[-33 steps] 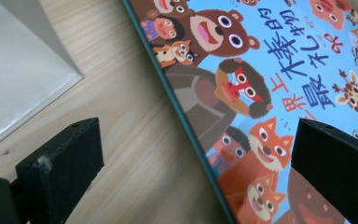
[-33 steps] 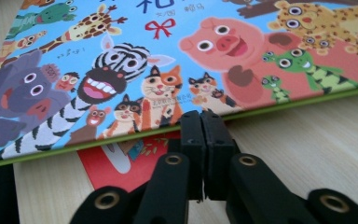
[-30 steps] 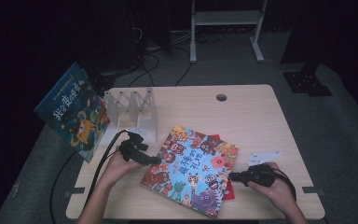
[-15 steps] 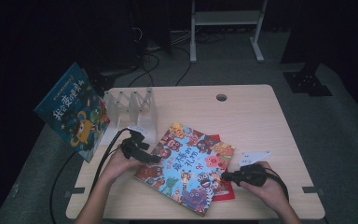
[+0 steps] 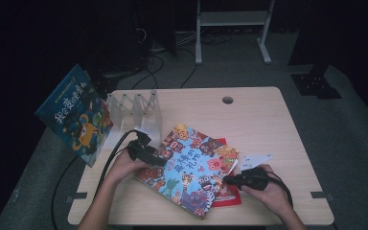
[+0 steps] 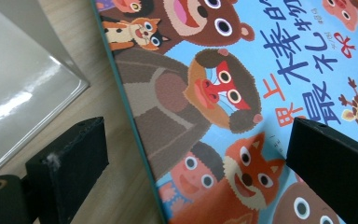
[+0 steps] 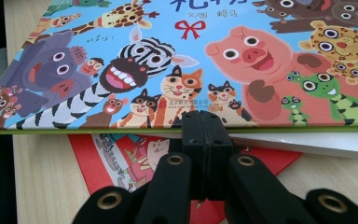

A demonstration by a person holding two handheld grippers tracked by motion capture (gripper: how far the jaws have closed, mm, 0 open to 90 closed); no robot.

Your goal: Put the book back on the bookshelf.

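Right gripper view, nearest to me, has my right claw [image 7: 206, 140] clenched with nothing between its jaws, its tips pressed against the near edge of the animal picture book [image 7: 182, 60], just above the red book [image 7: 121, 158] lying under it. I judge I am nudging or prying at that edge to get the top book free of the one below. Left gripper view has my left claw [image 6: 191, 158] released, jaws wide apart and straddling the book's left edge [image 6: 135, 135], one jaw over bare bench [image 6: 116, 186], the other over the cover; the pads are not pressing yet. The next move, as I read it, calls for closing the left claw on that edge while the right lifts or steadies.

High view gives what the close ones cannot: the picture book [image 5: 191, 167] lies askew at the near middle of the bench [image 5: 268, 124], a white card [image 5: 256, 158] to its right, a clear rack [image 5: 134, 110] farther left, and a blue book [image 5: 74, 115] leaning beyond the far left edge.
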